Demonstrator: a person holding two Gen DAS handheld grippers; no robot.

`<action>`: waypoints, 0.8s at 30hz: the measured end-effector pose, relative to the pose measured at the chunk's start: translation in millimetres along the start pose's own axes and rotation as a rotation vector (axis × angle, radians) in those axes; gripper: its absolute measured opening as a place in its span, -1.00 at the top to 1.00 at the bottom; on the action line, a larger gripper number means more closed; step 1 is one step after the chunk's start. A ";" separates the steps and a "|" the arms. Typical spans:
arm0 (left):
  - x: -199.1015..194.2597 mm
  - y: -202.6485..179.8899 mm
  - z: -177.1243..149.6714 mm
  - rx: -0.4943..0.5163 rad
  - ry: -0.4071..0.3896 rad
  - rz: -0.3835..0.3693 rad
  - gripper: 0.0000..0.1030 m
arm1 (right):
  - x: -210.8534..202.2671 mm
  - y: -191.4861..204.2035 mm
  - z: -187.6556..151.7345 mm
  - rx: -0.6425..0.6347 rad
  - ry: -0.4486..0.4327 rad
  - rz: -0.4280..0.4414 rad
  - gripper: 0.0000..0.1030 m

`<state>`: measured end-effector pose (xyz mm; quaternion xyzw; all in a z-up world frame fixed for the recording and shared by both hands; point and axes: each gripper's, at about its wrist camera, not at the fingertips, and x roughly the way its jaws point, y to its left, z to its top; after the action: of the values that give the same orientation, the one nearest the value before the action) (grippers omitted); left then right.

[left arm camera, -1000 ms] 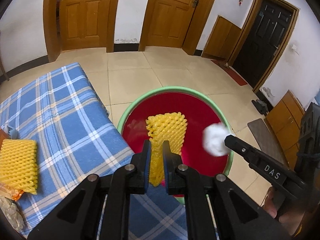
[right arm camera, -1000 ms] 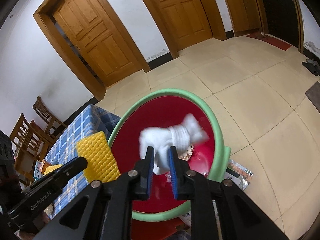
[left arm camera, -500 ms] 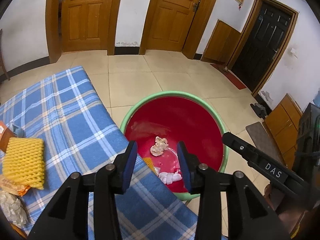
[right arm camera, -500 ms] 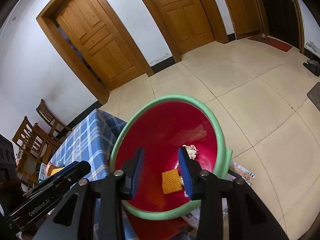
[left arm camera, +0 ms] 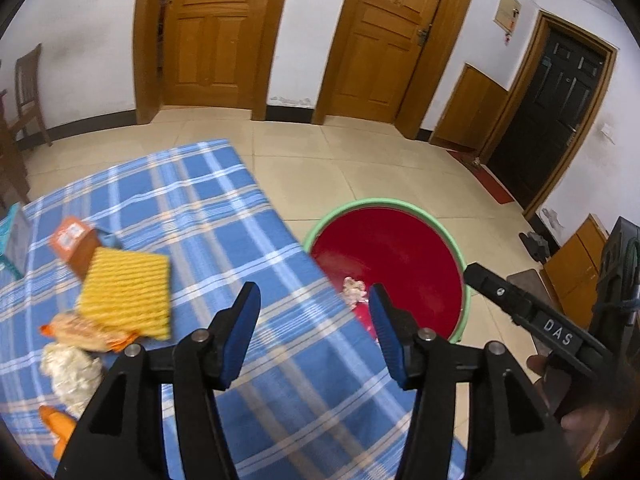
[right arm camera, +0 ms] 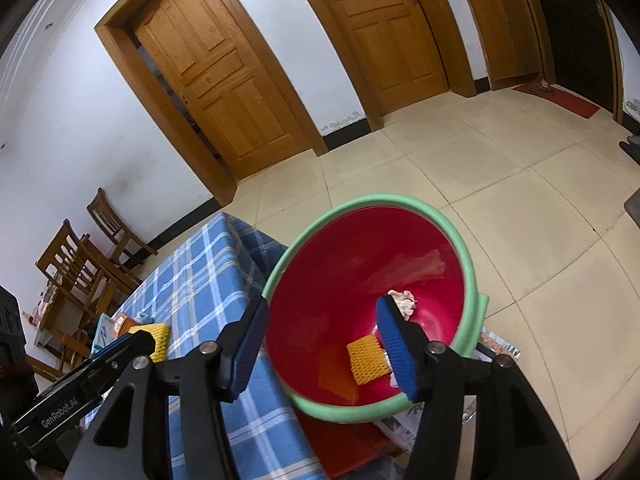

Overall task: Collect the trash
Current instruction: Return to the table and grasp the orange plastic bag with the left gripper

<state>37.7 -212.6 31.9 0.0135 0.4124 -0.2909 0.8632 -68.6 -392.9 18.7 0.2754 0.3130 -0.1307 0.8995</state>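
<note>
Both pairs of jaws stand about half open with nothing between their blue pads, and both have just been opening. Nearest in the left wrist view, the left gripper point(left arm camera: 314, 330) points downward at a slant over the blue checked tablecloth point(left arm camera: 224, 232), near the table edge. At the lower right of this view a hand point(left arm camera: 576, 400) holds the black body of the other tool. The right gripper point(right arm camera: 320, 340) also points down at a slant, over the near rim of the round red basin with green rim point(right arm camera: 472, 280), which stands just beside the table.

Inside the basin lie a small yellow foam net sleeve point(right arm camera: 367, 361) and, further in, a crumpled whitish paper wad point(right arm camera: 404, 300); the right finger hides some white material beside the yellow piece.

On the cloth, left of the left gripper, there remain a larger yellow foam net pad point(left arm camera: 126, 292), an orange snack wrapper point(left arm camera: 86, 330) partly under it, a white crumpled tissue point(left arm camera: 72, 372) and an orange cardboard box point(left arm camera: 74, 242). Beyond, the beige tiled floor point(left arm camera: 320, 168) reaches to two brown wooden doors point(left arm camera: 208, 28).
</note>
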 end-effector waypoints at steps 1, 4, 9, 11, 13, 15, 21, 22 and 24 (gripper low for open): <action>-3.5 3.7 -1.8 -0.008 -0.001 0.010 -0.10 | -0.9 2.9 -0.7 -0.006 0.001 0.005 -0.17; -14.7 18.3 -7.3 -0.029 -0.003 0.033 -0.10 | -3.6 10.7 -3.9 -0.023 0.005 0.018 -0.18; -32.9 44.2 -19.4 -0.062 -0.010 0.081 -0.10 | -5.7 27.1 -10.0 -0.053 0.015 0.033 -0.21; -38.2 54.4 -24.6 -0.076 -0.009 0.100 -0.10 | -5.8 32.8 -13.2 -0.061 0.021 0.039 -0.22; -44.8 68.0 -31.2 -0.104 -0.011 0.123 -0.10 | -5.2 38.8 -16.1 -0.067 0.031 0.047 -0.23; -49.9 80.5 -37.1 -0.128 -0.009 0.138 -0.10 | -4.4 45.8 -18.3 -0.074 0.039 0.054 -0.23; -65.1 109.4 -54.9 -0.178 -0.011 0.183 -0.10 | -3.0 65.5 -28.1 -0.106 0.059 0.069 -0.23; -67.3 114.3 -57.7 -0.186 -0.011 0.191 -0.10 | -3.0 69.2 -30.0 -0.111 0.062 0.071 -0.23; -71.4 123.8 -63.8 -0.202 -0.010 0.212 -0.10 | -2.2 76.2 -33.2 -0.121 0.067 0.075 -0.23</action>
<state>21.3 -58.0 14.3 -0.0312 0.4317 -0.1550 0.8881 -55.6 -311.5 29.9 0.2361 0.3400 -0.0683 0.9077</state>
